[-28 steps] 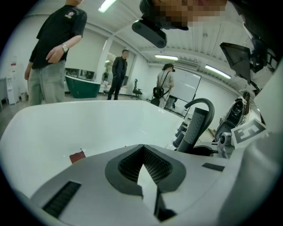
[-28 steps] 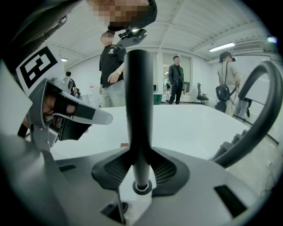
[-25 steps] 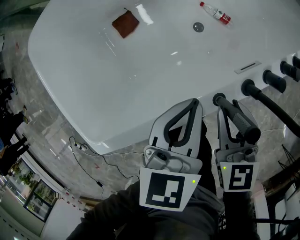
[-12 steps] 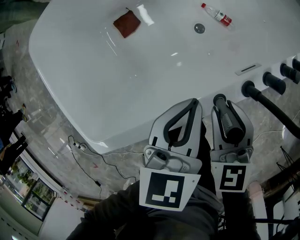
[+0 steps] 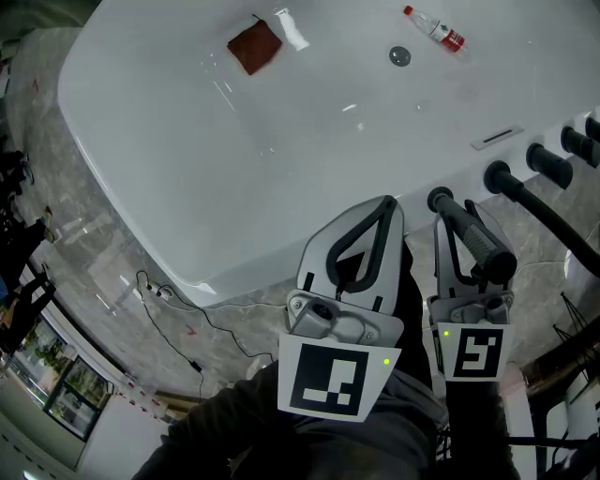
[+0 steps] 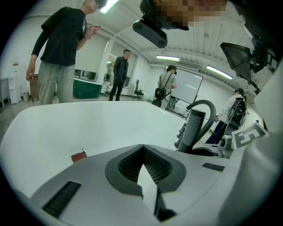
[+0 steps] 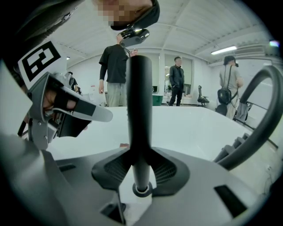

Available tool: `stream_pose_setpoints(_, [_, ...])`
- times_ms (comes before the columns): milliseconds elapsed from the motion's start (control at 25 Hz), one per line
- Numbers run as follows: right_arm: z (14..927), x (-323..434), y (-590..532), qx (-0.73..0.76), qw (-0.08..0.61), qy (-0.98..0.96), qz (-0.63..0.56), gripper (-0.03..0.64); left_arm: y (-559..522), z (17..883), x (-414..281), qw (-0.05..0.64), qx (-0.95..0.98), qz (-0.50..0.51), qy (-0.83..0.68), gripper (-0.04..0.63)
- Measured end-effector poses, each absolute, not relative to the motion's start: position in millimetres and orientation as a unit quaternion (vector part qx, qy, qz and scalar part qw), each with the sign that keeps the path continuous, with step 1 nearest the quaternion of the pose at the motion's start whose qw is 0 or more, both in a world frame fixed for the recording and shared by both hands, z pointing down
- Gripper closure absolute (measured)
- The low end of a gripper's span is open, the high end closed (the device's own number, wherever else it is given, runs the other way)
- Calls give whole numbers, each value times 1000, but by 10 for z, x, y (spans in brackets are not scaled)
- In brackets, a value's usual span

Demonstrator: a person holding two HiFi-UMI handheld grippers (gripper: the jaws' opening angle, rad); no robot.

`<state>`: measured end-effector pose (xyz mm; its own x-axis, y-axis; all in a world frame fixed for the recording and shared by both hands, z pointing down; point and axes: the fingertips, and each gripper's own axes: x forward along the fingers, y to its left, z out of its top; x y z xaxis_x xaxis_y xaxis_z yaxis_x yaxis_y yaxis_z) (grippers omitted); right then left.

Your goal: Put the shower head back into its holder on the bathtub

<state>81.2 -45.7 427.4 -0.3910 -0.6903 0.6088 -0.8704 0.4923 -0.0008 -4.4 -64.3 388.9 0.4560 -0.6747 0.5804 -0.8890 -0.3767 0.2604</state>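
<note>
brown cloth [image 5: 253, 47], red-labelled bottle [image 5: 437, 27] well apart from it, thin cable [image 5: 157, 293] on grey marble floor [image 5: 84, 216]

- The black hose [image 5: 553, 217] runs off the head view's edge at 3 o'clock, so its far end is cut off.
- The bottle [image 5: 434, 26] at 1 o'clock has label print too small to read.
- The outermost knob [image 5: 592, 125] at 3 o'clock is cropped.

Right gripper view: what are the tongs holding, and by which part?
The right tongs are shut on the shower head, clamping its straight black shaft near the ringed end. The left tongs are shut on nothing.
</note>
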Motion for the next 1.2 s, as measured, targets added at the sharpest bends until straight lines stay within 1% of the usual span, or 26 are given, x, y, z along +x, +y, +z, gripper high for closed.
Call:
stream_pose_setpoints(160, [4404, 913, -402, 484, 281, -808, 183, 476, -641, 3901, -27, 279, 807, 194, -483, 592])
stream_pose_setpoints(600, [4391, 834, -392, 474, 280, -816, 173, 474, -632, 3897, -27, 280, 807, 194, -483, 592])
stream_pose_setpoints(640, [4387, 821, -395, 471, 280, -818, 175, 455, -630, 3889, -28, 279, 807, 193, -483, 592])
stream_pose_setpoints(680, [4389, 812, -395, 469, 281, -819, 177, 418, -627, 3882, -28, 279, 807, 193, -483, 592])
stream_pose_setpoints(720, [4392, 808, -391, 466, 282, -819, 178, 407, -623, 3877, -26, 279, 807, 192, -483, 592])
stream_pose_setpoints(920, [4397, 798, -368, 462, 282, -823, 175, 376, -609, 3867, -25, 279, 807, 191, -484, 592])
stream_pose_setpoints(1200, [4375, 777, -367, 458, 279, -827, 170, 370, -610, 3848, -33, 277, 808, 190, -484, 592])
